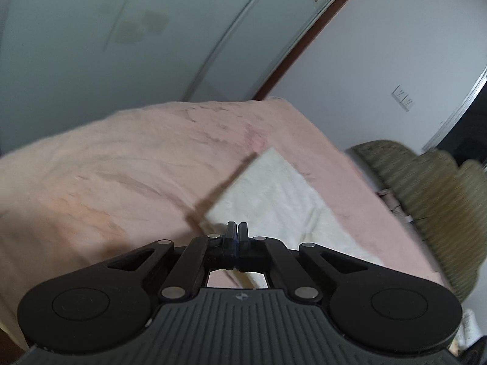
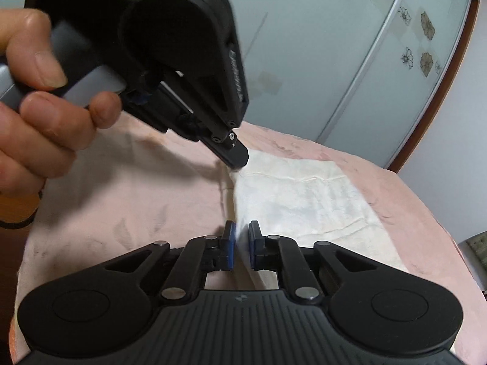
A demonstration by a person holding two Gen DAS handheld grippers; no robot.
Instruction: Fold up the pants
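Cream-white pants (image 1: 274,188) (image 2: 304,194) lie folded flat on a pink bed sheet (image 1: 121,167) (image 2: 106,200). My left gripper (image 1: 237,228) has its fingers pressed together at the cloth's near left corner. From the right wrist view the left gripper (image 2: 236,159) pinches the far end of the pants' left edge, with a person's hand (image 2: 36,121) around its handle. My right gripper (image 2: 241,237) is at the near end of that same edge. Its blue pads (image 2: 230,243) squeeze a raised ridge of white cloth.
An olive-green ribbed chair (image 1: 426,188) stands off the bed's right side. Pale sliding wardrobe doors with flower prints (image 2: 365,60) rise behind the bed. A wall with a socket plate (image 1: 403,99) is at the right. The pink sheet stretches wide to the left of the pants.
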